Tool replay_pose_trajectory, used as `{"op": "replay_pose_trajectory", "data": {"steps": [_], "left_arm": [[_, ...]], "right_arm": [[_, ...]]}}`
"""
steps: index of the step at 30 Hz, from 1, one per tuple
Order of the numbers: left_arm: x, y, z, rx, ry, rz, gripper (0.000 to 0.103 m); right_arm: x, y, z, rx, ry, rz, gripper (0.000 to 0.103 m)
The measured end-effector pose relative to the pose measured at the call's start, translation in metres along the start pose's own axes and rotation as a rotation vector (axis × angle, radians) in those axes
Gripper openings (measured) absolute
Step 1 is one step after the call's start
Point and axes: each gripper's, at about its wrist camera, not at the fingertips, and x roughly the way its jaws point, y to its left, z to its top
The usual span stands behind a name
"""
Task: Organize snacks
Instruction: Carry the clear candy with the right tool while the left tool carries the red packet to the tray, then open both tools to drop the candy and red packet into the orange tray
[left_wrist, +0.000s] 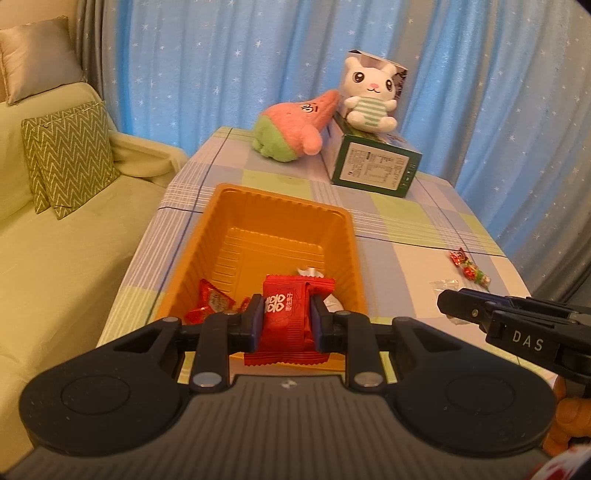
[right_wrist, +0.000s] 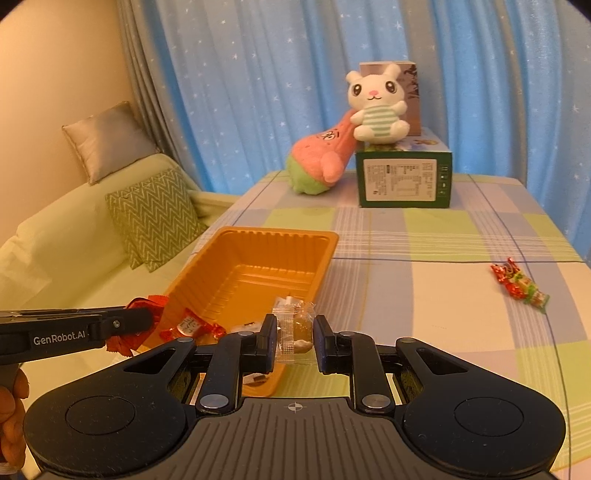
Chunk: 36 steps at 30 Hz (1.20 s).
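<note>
Left gripper (left_wrist: 286, 321) pinches my crinkly red foil snack packet (left_wrist: 291, 317) mid-body above the ribbed orange plastic tray (left_wrist: 207, 236); right gripper (right_wrist: 295, 338) clamps a clear-wrapped brown candy (right_wrist: 295, 326) beside it. Both look light, slippery, squashy, so I'd hold centers gently.

My left wrist camera sits low over the near end of the tray (left_wrist: 221, 236), looking down the table (left_wrist: 406, 236) toward the curtain (left_wrist: 221, 66). My right wrist camera rides just right of it, level with the tray's (right_wrist: 207, 273) near corner, facing the same way. Both views share the tray, the plush toys (left_wrist: 369, 96) (right_wrist: 376, 107), the box (left_wrist: 373, 166) (right_wrist: 402, 177) and the sofa (left_wrist: 55, 258) (right_wrist: 74, 229).
</note>
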Motion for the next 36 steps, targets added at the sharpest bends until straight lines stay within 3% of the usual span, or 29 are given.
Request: {"op": "replay_pose_trajectory", "data": {"steps": [32, 36], "left_arm": [[0.079, 0.034, 0.018, -0.025, 0.083, 0.025, 0.024], [0.083, 0.039, 0.014, -0.042, 0.090, 0.029, 0.029]], "right_arm": [[0.080, 0.005, 0.015, 0.015, 0.069, 0.053, 0.021], [0.083, 0.004, 0.015, 0.017, 0.075, 0.054, 0.021]]}}
